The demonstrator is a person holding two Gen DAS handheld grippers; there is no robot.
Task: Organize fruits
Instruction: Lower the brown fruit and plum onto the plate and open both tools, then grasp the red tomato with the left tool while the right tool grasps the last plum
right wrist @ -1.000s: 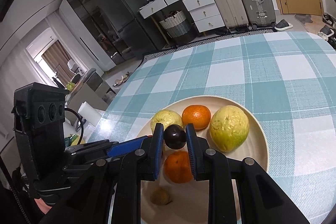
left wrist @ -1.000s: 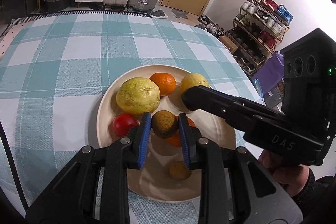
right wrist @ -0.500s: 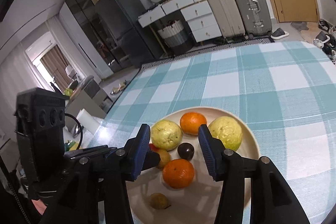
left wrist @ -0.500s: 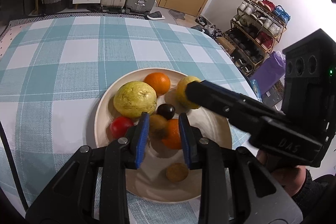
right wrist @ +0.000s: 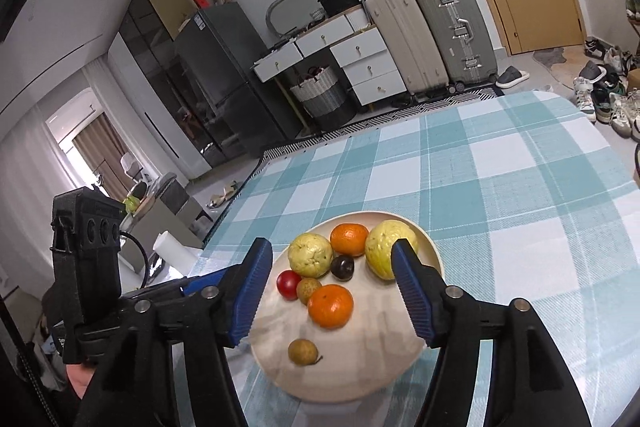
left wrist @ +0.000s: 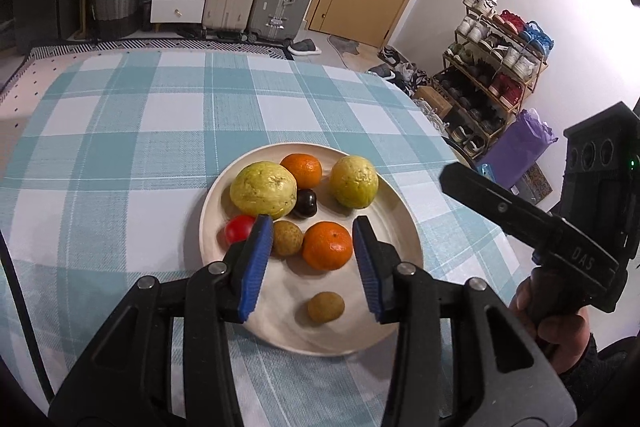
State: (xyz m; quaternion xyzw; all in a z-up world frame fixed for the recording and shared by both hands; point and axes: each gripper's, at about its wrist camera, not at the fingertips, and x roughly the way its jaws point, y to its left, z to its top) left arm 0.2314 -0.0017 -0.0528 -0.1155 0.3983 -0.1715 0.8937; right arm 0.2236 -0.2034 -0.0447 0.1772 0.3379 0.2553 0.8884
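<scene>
Left gripper (left wrist: 312,259): jaws apart, empty, above plate (left wrist: 404,227) holding fruits near table's front edge. Right gripper (right wrist: 332,291): jaws wide, empty, over plate; body marked "DAS".

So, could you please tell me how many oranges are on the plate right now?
2. One orange sits at the plate's far edge between the two yellow-green fruits; the other orange lies near the middle. None seems hidden.

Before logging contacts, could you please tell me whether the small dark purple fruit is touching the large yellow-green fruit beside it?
Touching. In the left wrist view the small dark purple fruit sits against the large yellow-green fruit, no plate showing between them.
</scene>
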